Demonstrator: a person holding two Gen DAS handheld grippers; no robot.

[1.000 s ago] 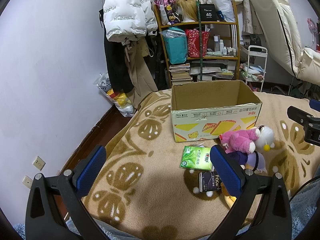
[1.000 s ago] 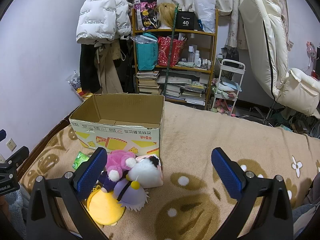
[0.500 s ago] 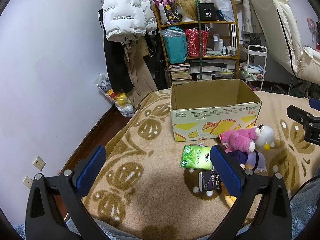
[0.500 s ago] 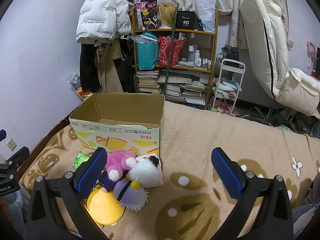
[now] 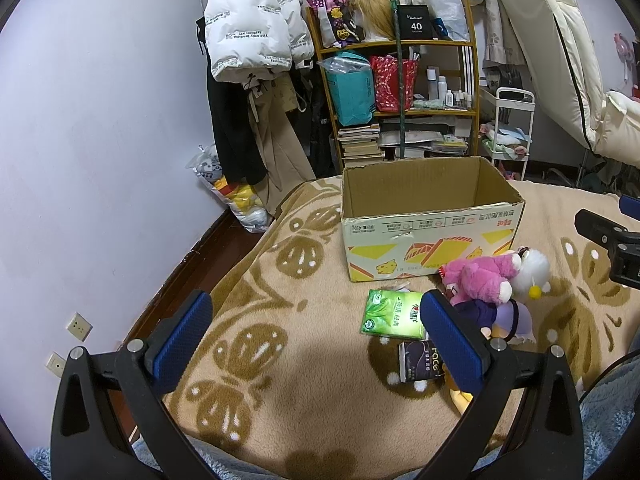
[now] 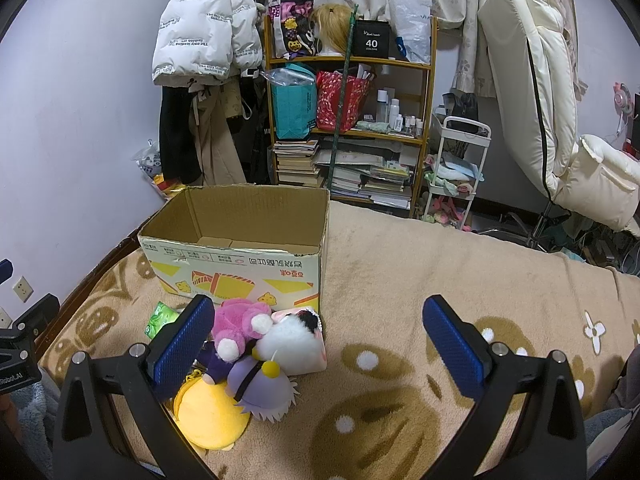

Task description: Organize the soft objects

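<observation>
An open cardboard box (image 5: pixel 430 232) (image 6: pixel 240 268) stands on a beige patterned blanket (image 5: pixel 280 340). In front of it lies a pile of soft toys: a pink plush (image 5: pixel 478 278) (image 6: pixel 238 320), a white plush (image 6: pixel 290 342), a purple doll (image 6: pixel 260 390) and a yellow plush (image 6: pixel 208 416). A green tissue pack (image 5: pixel 394 314) and a dark tissue pack (image 5: pixel 420 366) lie beside them. My left gripper (image 5: pixel 316 336) is open and empty, left of the pile. My right gripper (image 6: pixel 320 344) is open and empty, over the pile's right side.
A cluttered bookshelf (image 6: pixel 352 128) and hanging coats (image 5: pixel 248 40) stand behind the bed. A white cart (image 6: pixel 456 172) and a cream chair (image 6: pixel 552 112) are at the right. The wall (image 5: pixel 100 140) and floor gap lie at the left.
</observation>
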